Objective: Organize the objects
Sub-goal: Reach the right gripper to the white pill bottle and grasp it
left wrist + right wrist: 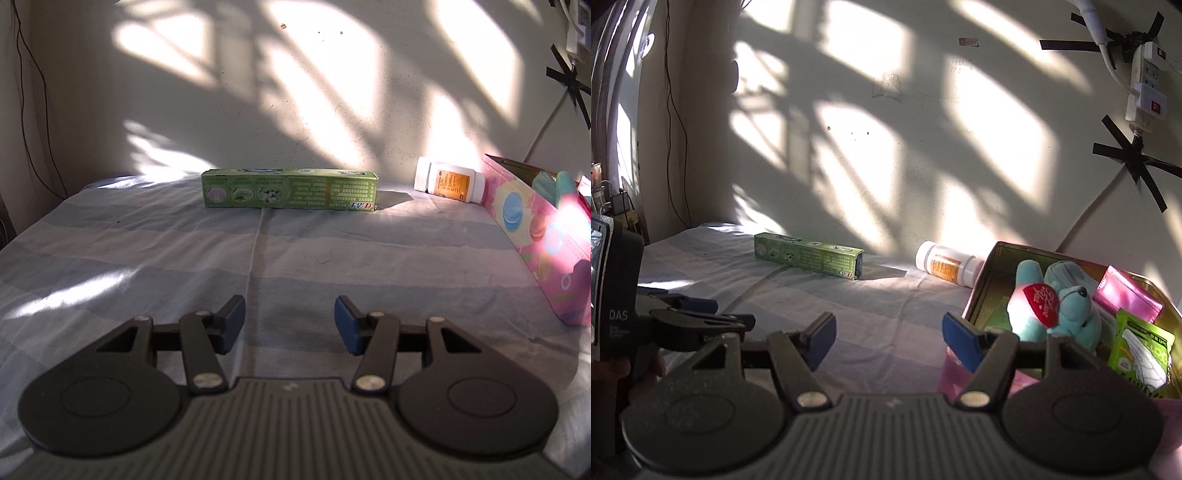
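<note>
A long green toothpaste box (290,192) (809,258) lies on the striped sheet near the back wall. To its right a white pill bottle (450,182) (947,266) with an orange label lies on its side against a pink patterned box (535,229) (982,280). Inside that box are a teal plush bear (1067,306), a pink wallet (1126,295) and a green packet (1141,350). My left gripper (290,325) (733,314) hovers open over the sheet, well short of the toothpaste box, with nothing between its blue pads. My right gripper (890,339) is open too, beside the pink box's near corner.
The striped sheet (147,251) runs back to a sunlit wall. A white power strip (1145,85) and its cable are taped to the wall at the upper right. Thin cords (33,110) hang down the left corner. The sheet drops off at the left edge.
</note>
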Demonstrator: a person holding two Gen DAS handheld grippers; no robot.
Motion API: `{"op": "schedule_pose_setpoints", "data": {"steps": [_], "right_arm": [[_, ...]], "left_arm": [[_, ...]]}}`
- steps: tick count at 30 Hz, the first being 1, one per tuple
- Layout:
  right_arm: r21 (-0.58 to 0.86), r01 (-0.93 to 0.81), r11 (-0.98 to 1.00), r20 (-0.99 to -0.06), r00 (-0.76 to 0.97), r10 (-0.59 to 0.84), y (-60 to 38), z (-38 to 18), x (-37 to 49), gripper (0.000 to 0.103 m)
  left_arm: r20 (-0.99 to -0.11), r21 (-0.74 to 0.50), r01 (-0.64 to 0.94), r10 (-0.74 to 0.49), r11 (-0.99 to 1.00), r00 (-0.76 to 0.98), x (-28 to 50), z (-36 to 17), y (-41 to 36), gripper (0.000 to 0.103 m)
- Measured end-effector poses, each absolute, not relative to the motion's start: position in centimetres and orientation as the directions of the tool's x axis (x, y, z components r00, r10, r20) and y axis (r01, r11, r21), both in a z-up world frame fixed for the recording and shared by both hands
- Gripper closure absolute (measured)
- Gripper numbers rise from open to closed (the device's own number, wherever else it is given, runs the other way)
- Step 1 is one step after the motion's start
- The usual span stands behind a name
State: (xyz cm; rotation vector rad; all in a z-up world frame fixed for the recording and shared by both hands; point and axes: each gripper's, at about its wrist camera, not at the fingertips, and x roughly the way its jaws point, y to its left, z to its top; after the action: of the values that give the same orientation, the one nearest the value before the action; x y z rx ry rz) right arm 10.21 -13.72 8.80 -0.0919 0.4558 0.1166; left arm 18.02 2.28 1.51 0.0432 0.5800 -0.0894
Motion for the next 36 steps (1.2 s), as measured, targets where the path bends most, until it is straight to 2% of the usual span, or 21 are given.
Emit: {"op": "schedule_pose_setpoints", "data": {"steps": [7,10,13,16,21,26,31,36], "right_arm": [[-0.285,-0.185,0.94,-0.483,0.875,0.026,-12.4,10.9,18.3,0.041],[-0.394,-0.229,0.89,-0.548,0.836,-0.028,-12.0,11.3,23.7,0.049],[-0.472,-0.271,0.839,-0.615,0.783,-0.093,-11.7,10.1,29.0,0.05],[-0.504,-0.294,0.812,-0.66,0.737,-0.142,-12.1,8.7,33.2,0.051],[-0.554,-0.431,0.712,-0.727,0.667,-0.161,-12.0,5.4,37.4,0.05],[-0.591,-0.463,0.66,-0.742,0.633,-0.221,-12.7,2.8,39.2,0.05],[-0.61,-0.468,0.64,-0.746,0.613,-0.262,-14.0,1.0,40.3,0.042],[-0.59,-0.482,0.648,-0.753,0.618,-0.227,-13.8,1.2,38.8,0.047]], "left_arm": [[-0.564,-0.055,0.094,-0.108,0.994,0.819,18.1,1.0,3.4,0.046],[-0.567,-0.067,0.107,-0.126,0.992,0.814,18.0,1.0,3.3,0.044],[-0.569,-0.071,0.11,-0.131,0.991,0.812,18.0,1.0,3.3,0.044],[-0.577,-0.089,0.104,-0.137,0.991,0.805,18.2,0.9,3.5,0.043],[-0.581,-0.092,0.111,-0.144,0.99,0.801,18.5,0.9,3.6,0.038],[-0.58,-0.129,0.124,-0.176,0.984,0.795,18.2,1.2,4.0,0.037],[-0.561,-0.126,0.155,-0.199,0.98,0.803,17.7,1.4,3.4,0.035],[-0.565,-0.115,0.135,-0.177,0.984,0.806,17.9,1.2,3.6,0.035]]}}
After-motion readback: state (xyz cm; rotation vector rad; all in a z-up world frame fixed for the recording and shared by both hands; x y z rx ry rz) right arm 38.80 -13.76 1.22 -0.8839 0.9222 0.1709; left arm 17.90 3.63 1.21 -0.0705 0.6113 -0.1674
